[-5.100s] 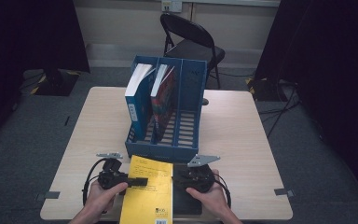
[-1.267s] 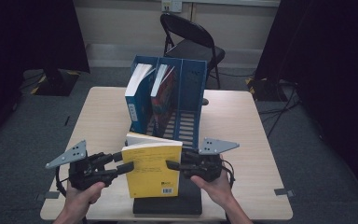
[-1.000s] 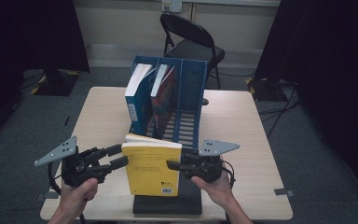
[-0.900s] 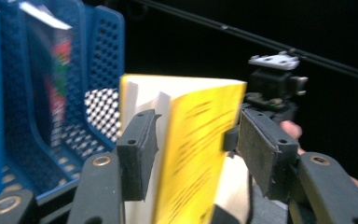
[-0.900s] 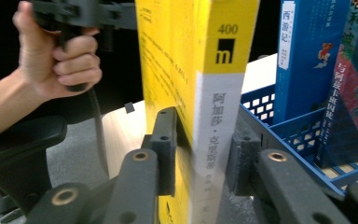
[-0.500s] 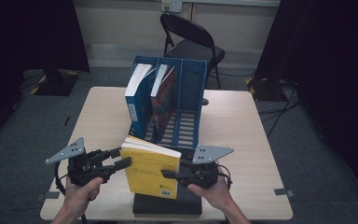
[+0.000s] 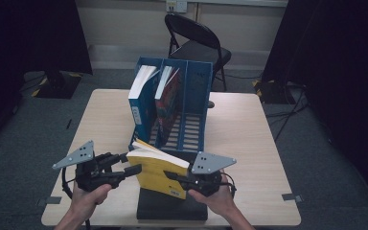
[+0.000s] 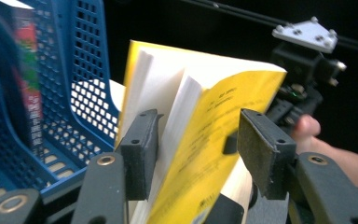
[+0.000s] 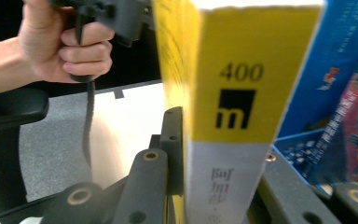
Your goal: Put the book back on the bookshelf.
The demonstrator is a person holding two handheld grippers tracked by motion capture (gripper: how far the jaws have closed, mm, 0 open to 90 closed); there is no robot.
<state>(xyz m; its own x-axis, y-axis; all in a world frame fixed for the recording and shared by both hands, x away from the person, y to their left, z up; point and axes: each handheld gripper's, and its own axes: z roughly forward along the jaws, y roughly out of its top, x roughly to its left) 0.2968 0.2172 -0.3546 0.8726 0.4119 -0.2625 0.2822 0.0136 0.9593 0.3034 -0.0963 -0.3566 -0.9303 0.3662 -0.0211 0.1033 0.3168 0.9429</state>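
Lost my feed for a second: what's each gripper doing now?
Left gripper: open around the yellow book's fanned page edge.
Right gripper: shut on the book's spine.

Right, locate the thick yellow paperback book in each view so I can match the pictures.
High view: yellow paperback book at bottom centre, between both hands.
Left gripper view: centre, pages fanned, between the black jaws.
Right gripper view: spine fills centre-right.
Shared landmark: blue perforated plastic file rack.

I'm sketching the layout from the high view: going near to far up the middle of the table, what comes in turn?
Black book → yellow book → blue file rack → folding chair.
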